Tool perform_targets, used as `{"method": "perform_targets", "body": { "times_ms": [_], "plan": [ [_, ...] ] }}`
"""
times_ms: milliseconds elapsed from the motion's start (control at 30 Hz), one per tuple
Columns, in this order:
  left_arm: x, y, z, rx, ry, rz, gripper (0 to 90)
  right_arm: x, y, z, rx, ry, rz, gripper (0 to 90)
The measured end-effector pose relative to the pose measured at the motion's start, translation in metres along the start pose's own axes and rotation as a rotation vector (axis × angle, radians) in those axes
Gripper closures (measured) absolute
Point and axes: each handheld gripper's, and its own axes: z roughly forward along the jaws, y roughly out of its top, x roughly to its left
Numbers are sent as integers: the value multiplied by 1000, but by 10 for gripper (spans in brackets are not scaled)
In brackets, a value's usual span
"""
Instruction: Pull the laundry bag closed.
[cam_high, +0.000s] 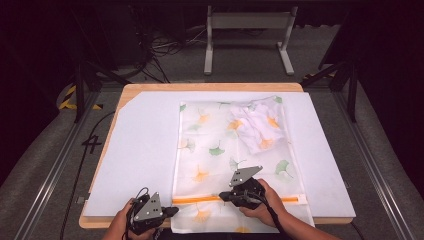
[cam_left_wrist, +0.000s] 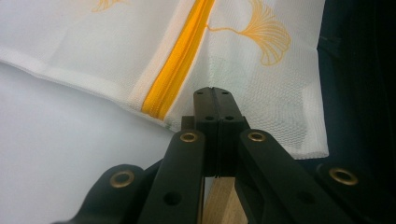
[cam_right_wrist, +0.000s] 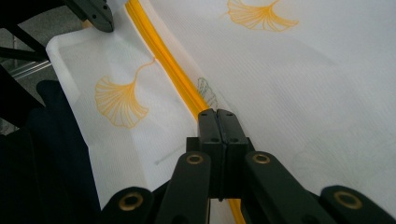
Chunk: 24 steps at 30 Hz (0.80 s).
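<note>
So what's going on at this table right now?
A person is working on a white mesh laundry bag printed with ginkgo leaves, laid flat on the table with a crumpled cloth inside at its far end. The right tool, jaws together, sits on the bag's orange zipper partway along it. The left tool, also closed, rests at the bag's near left corner, beside the zipper's end.

A fine white mesh cloth bag (cam_high: 225, 150) printed with orange and green leaves lies on a smooth, matt white sheet (cam_high: 140, 150). Its orange zipper (cam_left_wrist: 175, 65) looks like ribbed woven tape. The table (cam_high: 210, 87) edge is pale wood. The tongs (cam_right_wrist: 217, 122) are matt black plastic with brass-coloured rivets.
</note>
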Motion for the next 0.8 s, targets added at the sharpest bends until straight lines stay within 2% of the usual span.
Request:
{"method": "perform_targets", "body": {
  "times_ms": [800],
  "plan": [
    [0, 0, 0, 0, 0, 3, 900, -7, -17, -22, -5, -24, 5, 900]
  ]
}}
